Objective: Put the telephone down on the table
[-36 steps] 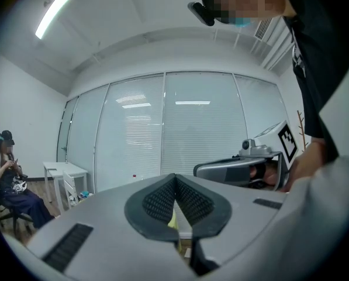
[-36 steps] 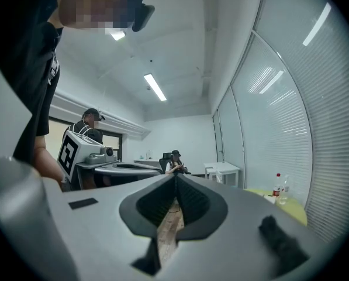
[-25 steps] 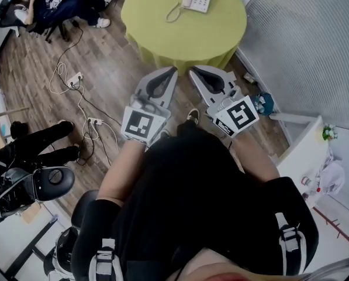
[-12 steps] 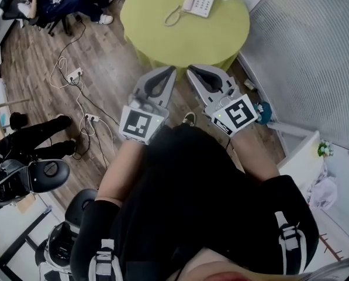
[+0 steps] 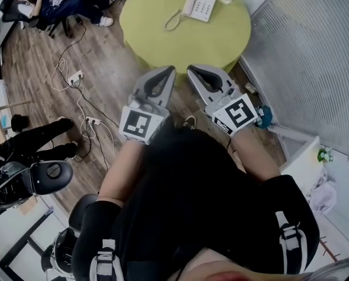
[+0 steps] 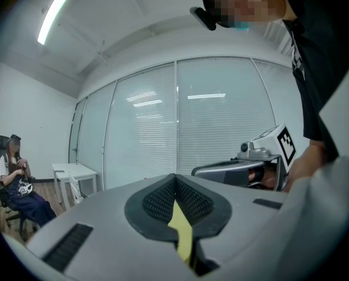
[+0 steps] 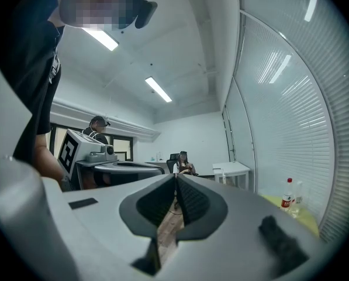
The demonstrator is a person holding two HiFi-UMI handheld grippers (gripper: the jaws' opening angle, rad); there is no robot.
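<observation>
The left claw (image 5: 169, 70) and right claw (image 5: 191, 69) are both pressed closed, holding nothing. The telephone (image 5: 198, 4) lies on the green worktop (image 5: 156, 37), well ahead of them.

The head camera looks steeply down from above the person's own chest. It takes in the left gripper (image 5: 168, 70) and right gripper (image 5: 192, 69) close below, the wood floor (image 5: 113, 51), and farther off at the top the round green table (image 5: 162, 45). Each gripper camera sits low behind its own jaws, very near them, and faces roughly level across the room. The left one faces a glass wall (image 6: 180, 122), the right one a far white wall (image 7: 192, 136). Each catches the other gripper at its inner side. All three views share the seated person (image 5: 51, 2). The head and right gripper views also share the table and a bottle (image 7: 287, 193).
</observation>
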